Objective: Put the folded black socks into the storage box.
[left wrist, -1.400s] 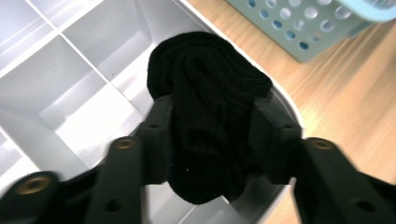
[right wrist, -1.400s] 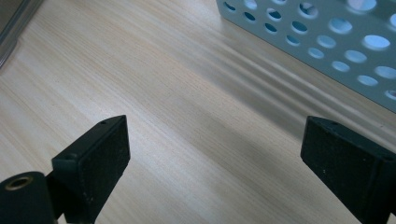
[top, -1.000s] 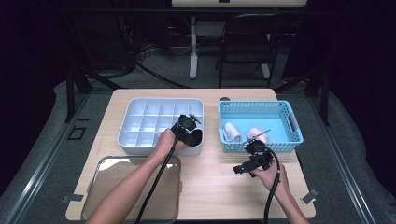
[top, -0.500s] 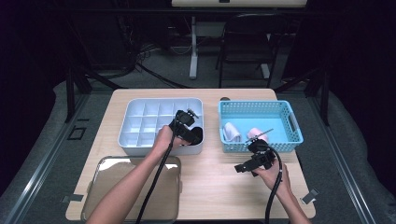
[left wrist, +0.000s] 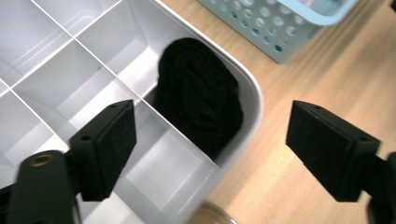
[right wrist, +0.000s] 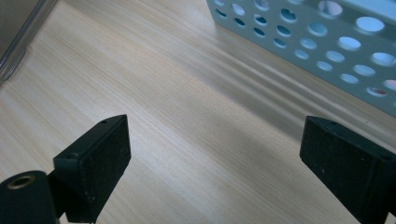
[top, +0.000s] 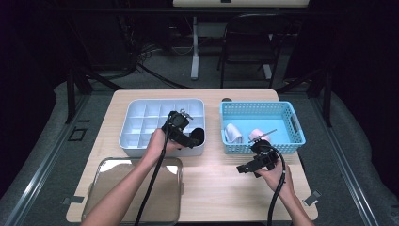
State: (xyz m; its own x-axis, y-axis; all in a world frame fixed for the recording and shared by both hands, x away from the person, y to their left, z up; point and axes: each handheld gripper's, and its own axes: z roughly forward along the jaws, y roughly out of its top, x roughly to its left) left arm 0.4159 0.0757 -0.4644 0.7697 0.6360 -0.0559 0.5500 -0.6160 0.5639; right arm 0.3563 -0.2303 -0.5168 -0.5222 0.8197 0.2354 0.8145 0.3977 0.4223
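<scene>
A black rolled sock (left wrist: 201,102) lies in the front right compartment of the white divided organizer (left wrist: 56,84). My left gripper (left wrist: 215,135) hovers just above it; its jaws have just been opening and stand wide, with the sock below them and untouched. In the high view the left gripper (top: 193,136) hangs over that corner of the organizer (top: 141,125), next to the sock (top: 199,135). My right gripper (top: 244,168) is held low over the bare wood in front of the blue basket (top: 287,141), open, and nothing is between its jaws (right wrist: 215,149).
The blue basket (right wrist: 299,42) holds a white rolled sock (top: 232,133) and a pink one (top: 256,135). A clear plastic tray (top: 117,188) lies at the table's front left. Bare wooden tabletop (top: 221,188) stretches between the two hands.
The left gripper has lifted and drawn back from the organizer's corner, and its jaws have spread off the black sock, which stays in its compartment. The right gripper has kept still.
</scene>
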